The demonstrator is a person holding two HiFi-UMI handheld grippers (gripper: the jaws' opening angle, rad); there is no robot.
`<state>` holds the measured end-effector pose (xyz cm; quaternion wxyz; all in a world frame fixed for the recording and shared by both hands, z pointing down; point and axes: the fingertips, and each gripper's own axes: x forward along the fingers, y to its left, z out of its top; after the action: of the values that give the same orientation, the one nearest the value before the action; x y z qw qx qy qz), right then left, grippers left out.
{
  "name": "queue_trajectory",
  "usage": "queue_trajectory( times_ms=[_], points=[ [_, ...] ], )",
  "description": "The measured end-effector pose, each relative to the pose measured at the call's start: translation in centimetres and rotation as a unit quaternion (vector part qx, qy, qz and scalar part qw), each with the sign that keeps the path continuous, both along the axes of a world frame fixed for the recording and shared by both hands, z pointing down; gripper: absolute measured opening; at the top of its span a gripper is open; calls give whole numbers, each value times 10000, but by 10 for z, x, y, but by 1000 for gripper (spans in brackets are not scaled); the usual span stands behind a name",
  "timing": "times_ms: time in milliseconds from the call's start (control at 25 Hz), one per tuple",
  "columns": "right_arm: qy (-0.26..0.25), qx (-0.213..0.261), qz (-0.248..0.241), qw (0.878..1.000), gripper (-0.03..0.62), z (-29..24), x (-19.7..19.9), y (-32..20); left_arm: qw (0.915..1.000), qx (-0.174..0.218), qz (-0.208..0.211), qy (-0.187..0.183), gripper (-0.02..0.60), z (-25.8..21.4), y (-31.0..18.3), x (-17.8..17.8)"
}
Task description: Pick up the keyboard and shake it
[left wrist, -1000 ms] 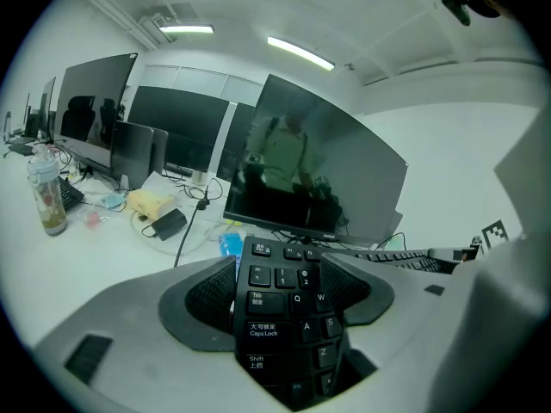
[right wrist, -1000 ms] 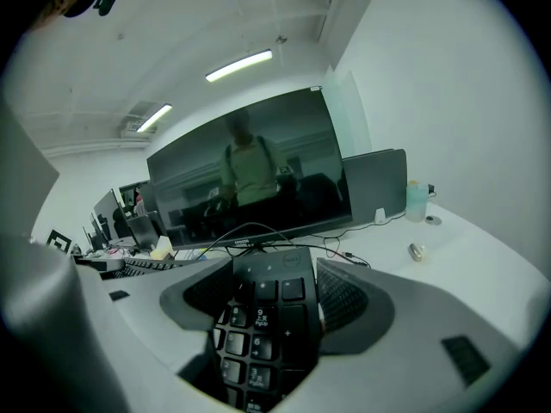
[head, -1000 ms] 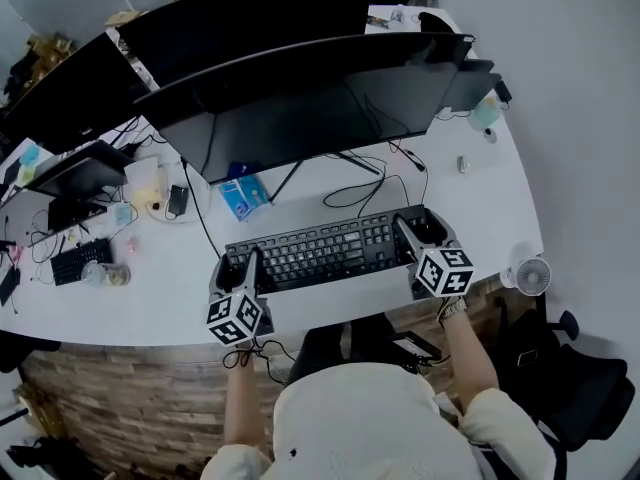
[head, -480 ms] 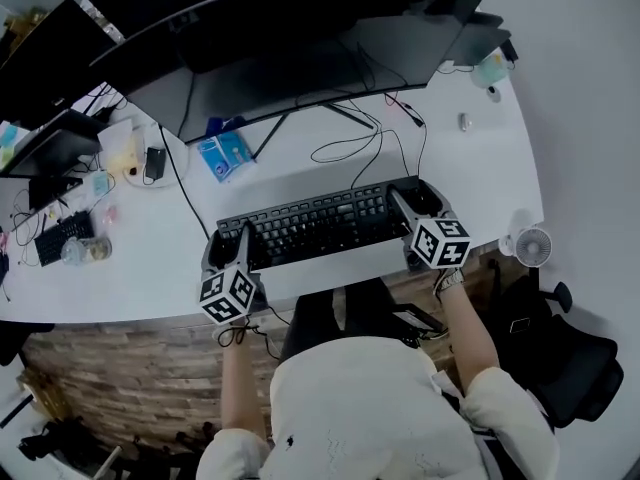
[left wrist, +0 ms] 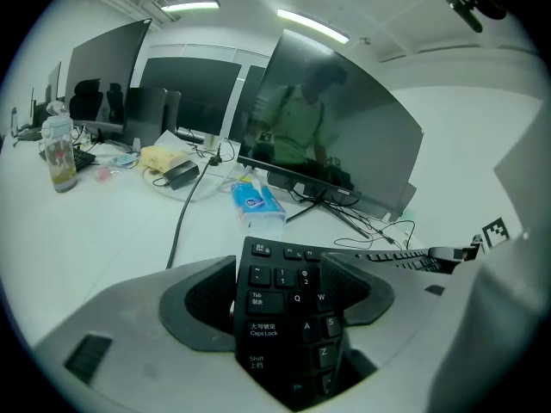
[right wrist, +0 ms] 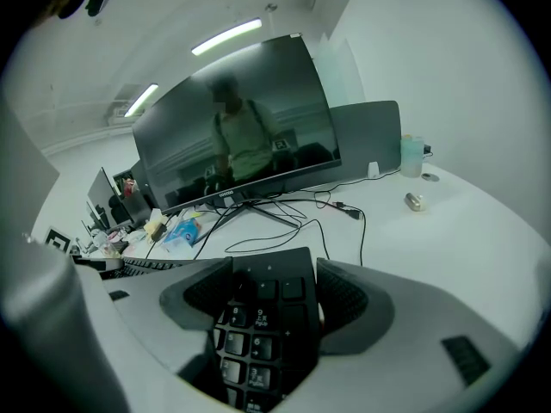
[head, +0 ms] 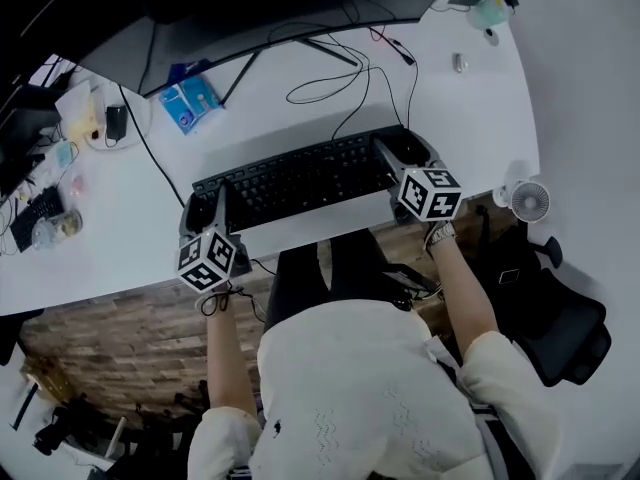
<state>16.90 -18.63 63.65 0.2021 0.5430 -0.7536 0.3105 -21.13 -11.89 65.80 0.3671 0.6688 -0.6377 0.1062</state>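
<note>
Jaws of left gripper point(head: 206, 210) and right gripper point(head: 400, 151) clamp opposite ends of the long black keyboard point(head: 290, 178), before the curved dark monitor point(head: 280, 8).

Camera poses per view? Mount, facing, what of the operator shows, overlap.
Head view: on the head, steeply down at the desk; shows torso, arms, left gripper, right gripper at the ends of the keyboard.
Left gripper view: on that gripper, along its fingers, shut on the Tab end, toward the monitor.
Right gripper view: same, fingers on the numpad end, facing that monitor.
Shared: keyboard in all; monitor in both gripper views.
</note>
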Motion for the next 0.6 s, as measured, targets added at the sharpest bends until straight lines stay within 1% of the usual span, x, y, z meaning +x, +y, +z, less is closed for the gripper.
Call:
queue_trajectory(
  times_ms=[200, 440, 600],
  points=[
    [-44, -172, 20, 9998, 301, 19, -2, 8, 9998, -174, 22, -23, 293, 13, 6, -3],
    [-131, -319, 42, 9994, 301, 43, -3, 11, 9996, -233, 53, -162, 293, 28, 7, -4],
    [-149, -328, 37, 9993, 301, 51, -1, 11, 9996, -242, 77, -144, 293, 35, 8, -1]
  ],
)
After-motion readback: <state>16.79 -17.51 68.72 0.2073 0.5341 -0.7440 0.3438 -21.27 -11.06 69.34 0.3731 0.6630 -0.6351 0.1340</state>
